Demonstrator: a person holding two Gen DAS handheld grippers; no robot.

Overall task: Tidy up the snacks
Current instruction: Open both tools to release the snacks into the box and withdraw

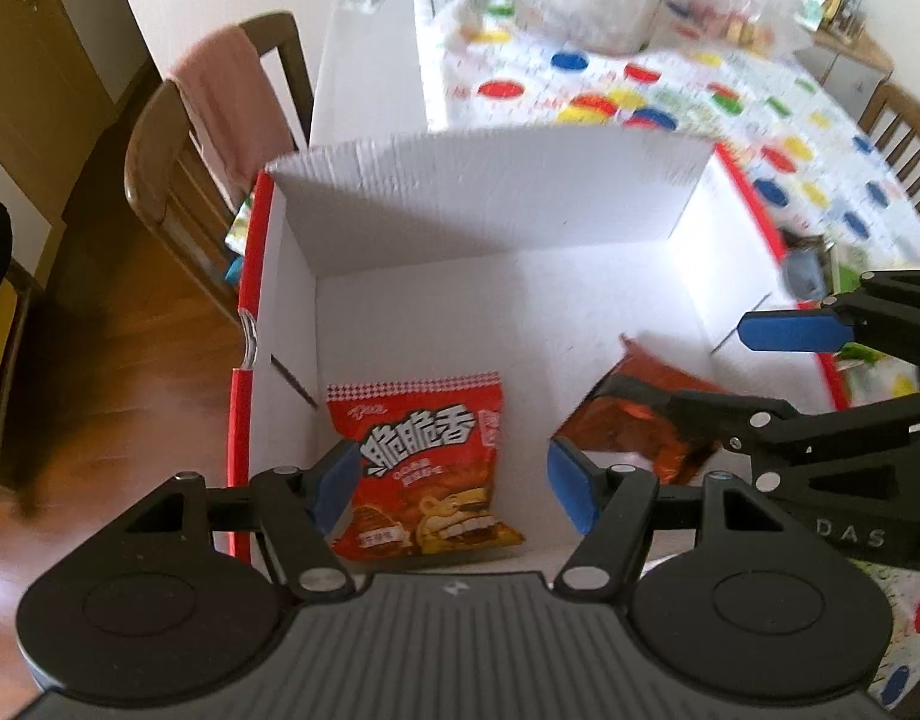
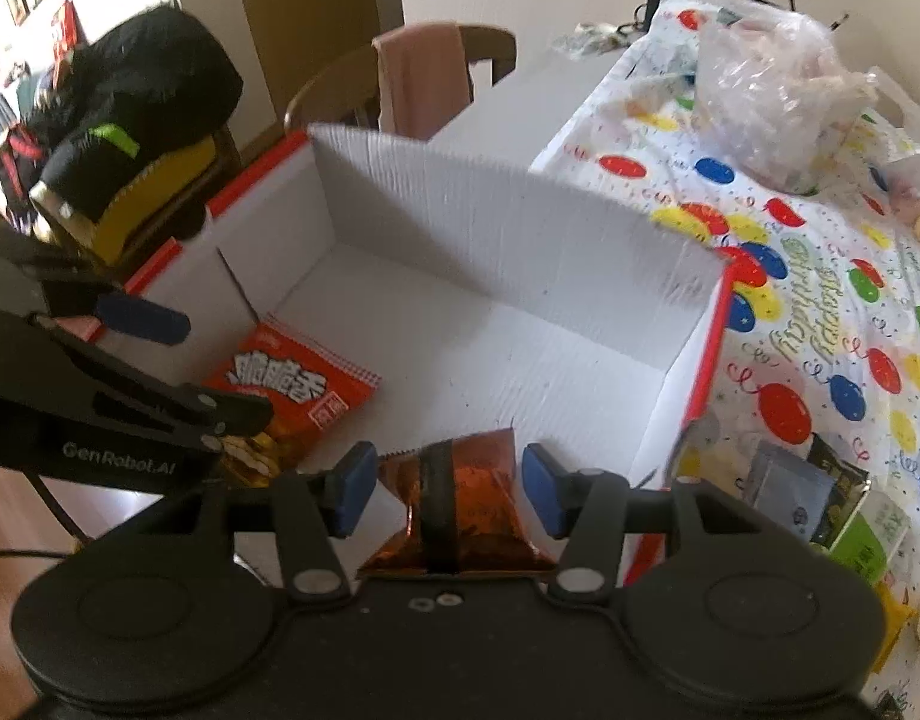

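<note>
Both snacks lie in the white corrugated cardboard box point(image 1: 490, 192): the red printed packet point(image 1: 421, 462) below the parted left hand-held gripper point(image 1: 454, 480), the copper foil packet point(image 2: 466, 510) between the right hand-held gripper point(image 2: 451, 489)'s separated pads, apparently just dropped in.

Left gripper point(image 1: 454, 480) angled steeply downward, blue pads point(image 1: 571, 489) spread apart and clamping nothing; right gripper point(image 2: 448, 489) beside it, likewise tilted down, jaws parted, gripping nothing.

A: The white corrugated cardboard box point(image 1: 490, 204) looks matt and ribbed; inside it, the red snack packet point(image 1: 421, 468) is glossy plastic.

B: Beside the box, the balloon-print tablecloth point(image 2: 820, 324) looks smooth plastic; behind it stands a varnished wooden chair point(image 1: 160, 180).
</note>
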